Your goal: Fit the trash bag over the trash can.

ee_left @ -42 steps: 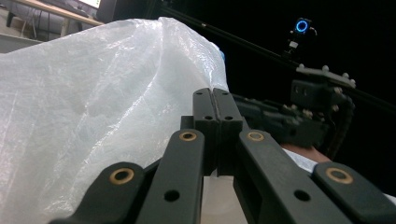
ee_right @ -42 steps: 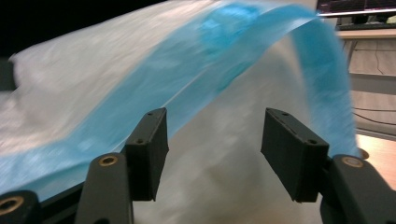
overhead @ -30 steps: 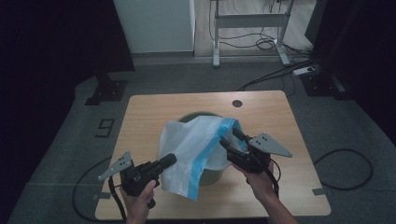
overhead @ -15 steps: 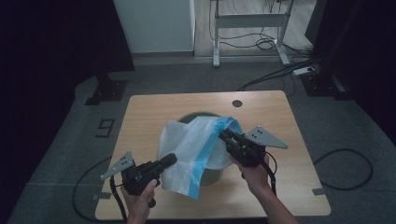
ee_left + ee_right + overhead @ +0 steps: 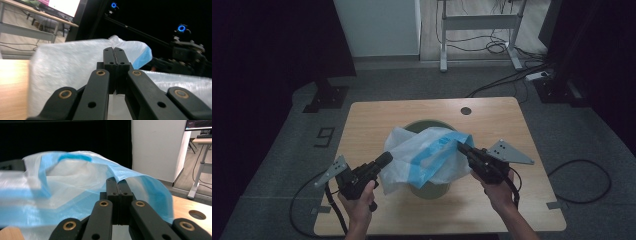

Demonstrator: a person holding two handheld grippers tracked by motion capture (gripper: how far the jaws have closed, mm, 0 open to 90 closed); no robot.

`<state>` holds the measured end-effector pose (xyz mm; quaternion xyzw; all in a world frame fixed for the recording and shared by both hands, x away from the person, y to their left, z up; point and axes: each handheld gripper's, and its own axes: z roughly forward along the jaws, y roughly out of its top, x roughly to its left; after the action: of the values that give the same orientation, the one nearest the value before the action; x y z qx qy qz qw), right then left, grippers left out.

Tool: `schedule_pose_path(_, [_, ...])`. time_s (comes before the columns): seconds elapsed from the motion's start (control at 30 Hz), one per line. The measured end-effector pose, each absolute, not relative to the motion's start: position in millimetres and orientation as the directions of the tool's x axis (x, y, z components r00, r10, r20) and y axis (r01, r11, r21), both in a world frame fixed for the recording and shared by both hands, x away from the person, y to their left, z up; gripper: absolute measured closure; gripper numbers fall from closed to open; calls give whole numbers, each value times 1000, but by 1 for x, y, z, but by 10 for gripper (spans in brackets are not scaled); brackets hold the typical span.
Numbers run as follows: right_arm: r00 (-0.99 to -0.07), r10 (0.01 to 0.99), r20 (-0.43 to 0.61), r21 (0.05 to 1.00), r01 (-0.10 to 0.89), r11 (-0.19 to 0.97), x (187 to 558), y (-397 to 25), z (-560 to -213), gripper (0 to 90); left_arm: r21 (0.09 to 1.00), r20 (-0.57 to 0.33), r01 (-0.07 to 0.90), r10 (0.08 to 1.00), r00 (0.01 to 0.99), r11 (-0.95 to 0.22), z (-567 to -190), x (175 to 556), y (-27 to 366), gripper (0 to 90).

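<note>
Translucent white plastic bag with blue band [image 5: 424, 155] draped over the round green bin [image 5: 428, 187], its mouth stretched side to side: left gripper [image 5: 384, 159] and right gripper [image 5: 460, 147] each clamped shut on 1 opposite edge, equally near the bin.

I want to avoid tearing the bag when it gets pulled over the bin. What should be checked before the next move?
1. Left gripper shut on the plastic bag: ok, jaws closed with film pinched at the tips.
2. Right gripper shut on the bag's blue edge: ok.
3. Bag over the green bin: ok, it drapes across the top.
4. Bag mouth open around the rim: not ok, the bin's far rim is uncovered.
5. Bin standing upright on the table: ok.
6. Film snagged on the rim: cannot tell, the bag hides it.
</note>
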<state>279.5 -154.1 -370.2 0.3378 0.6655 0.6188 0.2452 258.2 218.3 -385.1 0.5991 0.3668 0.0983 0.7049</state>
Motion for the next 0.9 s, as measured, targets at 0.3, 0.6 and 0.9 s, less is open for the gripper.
schedule_pose_path(0.3, [-634, 771, 65, 991, 131, 24, 288, -175, -359, 892, 914, -405, 294, 597, 693, 280, -366, 290, 220, 899])
schedule_pose_path(0.6, [-571, 820, 33, 992, 119, 42, 330, -184, -333, 893, 916, -401, 284, 619, 675, 283, -346, 324, 223, 899])
schedule_pose_path(0.9, [-499, 866, 17, 998, 56, 13, 350, -197, -294, 893, 938, -345, 226, 626, 699, 264, -317, 336, 217, 899])
